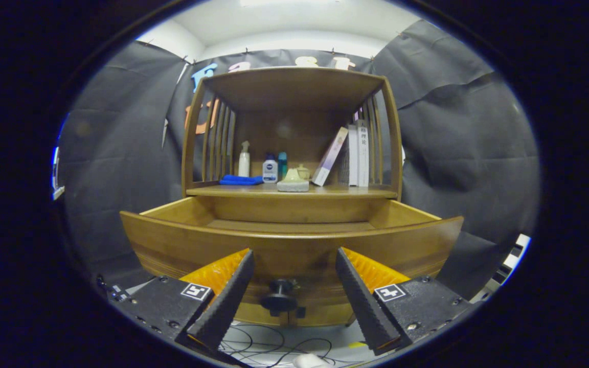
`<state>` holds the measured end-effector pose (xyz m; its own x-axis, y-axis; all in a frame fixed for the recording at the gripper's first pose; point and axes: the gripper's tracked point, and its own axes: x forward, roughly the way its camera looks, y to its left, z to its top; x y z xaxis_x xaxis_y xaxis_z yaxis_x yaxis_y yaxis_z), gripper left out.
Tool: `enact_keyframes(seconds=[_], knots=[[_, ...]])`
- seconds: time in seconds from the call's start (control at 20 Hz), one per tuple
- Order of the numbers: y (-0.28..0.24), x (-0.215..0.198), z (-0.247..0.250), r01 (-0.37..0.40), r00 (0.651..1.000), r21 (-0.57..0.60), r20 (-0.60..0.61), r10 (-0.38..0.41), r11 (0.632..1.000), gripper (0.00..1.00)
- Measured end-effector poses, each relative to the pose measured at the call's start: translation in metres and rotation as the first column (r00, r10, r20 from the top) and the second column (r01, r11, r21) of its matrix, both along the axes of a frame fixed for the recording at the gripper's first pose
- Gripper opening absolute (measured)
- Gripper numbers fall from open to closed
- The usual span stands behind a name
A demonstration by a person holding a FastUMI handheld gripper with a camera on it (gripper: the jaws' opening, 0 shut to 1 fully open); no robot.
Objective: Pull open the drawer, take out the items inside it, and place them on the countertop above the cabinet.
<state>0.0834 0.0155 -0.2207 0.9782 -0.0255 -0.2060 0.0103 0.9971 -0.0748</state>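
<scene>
The gripper (294, 260) is spread wide, its two ridged wedge fingers gripping nothing. Between them stands the dark round knob (280, 300) of the pulled-out curved brown wooden drawer (289, 248). Beyond, the smooth wooden countertop (345, 192) carries a grey-based rounded item (293, 182), a folded blue cloth (240, 180), plastic bottles (270, 169) and leaning books (353, 154).

A staged recording booth got up as a home corner: black cloth (458, 128) hangs as walls around a wooden cabinet (292, 102), whose shelf carries toiletry bottles (269, 168), a folded blue cloth (241, 180) and books (356, 153), while loose cables (274, 347) trail over the floor below.
</scene>
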Motion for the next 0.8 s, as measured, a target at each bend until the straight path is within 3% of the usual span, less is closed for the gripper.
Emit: enact_keyframes(seconds=[0.8], knots=[[0.008, 0.033, -0.008, 0.008, 1.0, 0.044, -0.017, -0.008, 0.999, 0.99]])
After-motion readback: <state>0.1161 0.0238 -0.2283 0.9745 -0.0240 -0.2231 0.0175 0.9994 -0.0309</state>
